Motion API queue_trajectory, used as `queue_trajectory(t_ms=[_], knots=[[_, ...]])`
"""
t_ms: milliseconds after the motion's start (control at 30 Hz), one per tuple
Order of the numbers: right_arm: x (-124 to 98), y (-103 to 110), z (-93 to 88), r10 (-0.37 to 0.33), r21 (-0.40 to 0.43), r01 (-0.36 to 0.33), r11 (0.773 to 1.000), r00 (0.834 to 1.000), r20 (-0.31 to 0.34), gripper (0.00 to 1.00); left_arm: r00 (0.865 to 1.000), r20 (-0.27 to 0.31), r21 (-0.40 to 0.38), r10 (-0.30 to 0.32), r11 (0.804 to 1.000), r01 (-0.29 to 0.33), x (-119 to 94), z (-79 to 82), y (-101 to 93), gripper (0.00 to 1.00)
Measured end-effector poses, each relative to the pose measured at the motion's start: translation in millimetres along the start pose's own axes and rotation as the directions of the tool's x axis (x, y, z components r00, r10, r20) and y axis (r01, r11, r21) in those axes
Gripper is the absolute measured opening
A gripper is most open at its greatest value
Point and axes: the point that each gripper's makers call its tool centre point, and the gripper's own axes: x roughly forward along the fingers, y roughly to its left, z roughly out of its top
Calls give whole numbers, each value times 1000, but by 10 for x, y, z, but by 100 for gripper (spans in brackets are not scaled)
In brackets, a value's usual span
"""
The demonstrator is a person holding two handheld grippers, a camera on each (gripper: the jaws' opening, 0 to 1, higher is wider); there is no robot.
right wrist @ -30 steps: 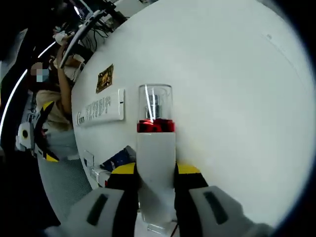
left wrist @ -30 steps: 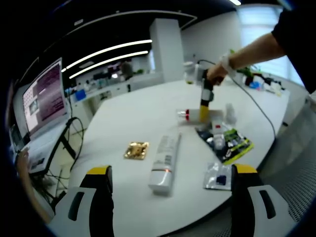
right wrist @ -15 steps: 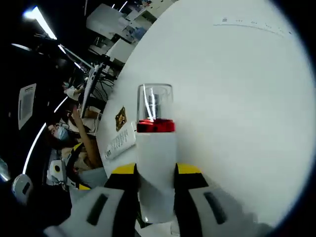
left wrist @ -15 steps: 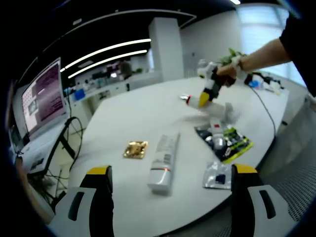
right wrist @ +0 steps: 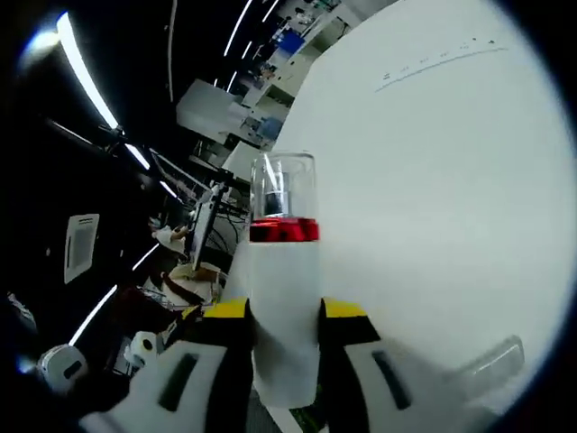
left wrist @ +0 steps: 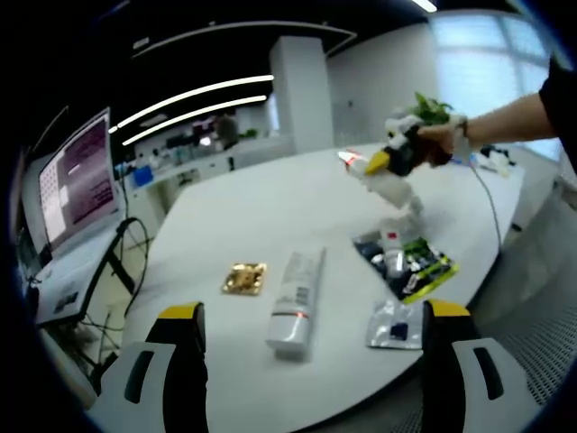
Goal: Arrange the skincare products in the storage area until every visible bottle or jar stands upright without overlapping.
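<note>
the right gripper (right wrist: 284, 320) clamps the bottle (right wrist: 284, 298) aloft over the table (right wrist: 433, 180); tipped carelessly, it could fall or land on the packets (left wrist: 410, 263). the left gripper (left wrist: 311, 329) hangs open above the tube (left wrist: 296, 293).

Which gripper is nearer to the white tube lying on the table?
Left. The left gripper hovers open just short of the white tube; the right gripper is raised farther off, holding the red-banded bottle.
</note>
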Motion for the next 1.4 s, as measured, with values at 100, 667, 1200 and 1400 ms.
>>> queue_trajectory(t_ms=[100, 667, 1200, 1400], knots=[[-57, 71, 4, 25, 8, -25, 1000, 999, 29, 26, 1000, 5, 0, -1, 1000, 1, -8, 16, 7, 97], [-279, 278, -81, 81, -10, -81, 997, 984, 156, 26, 993, 52, 77, -108, 992, 104, 22, 312, -157, 97], [-440, 480, -412, 84, -78, -69, 995, 975, 206, 26, 917, 130, -45, -377, 922, 385, 197, 752, -630, 97], [-496, 423, -478, 71, -105, -50, 993, 975, 210, 26, 868, 180, -127, -462, 865, 486, 292, 1005, -782, 93]])
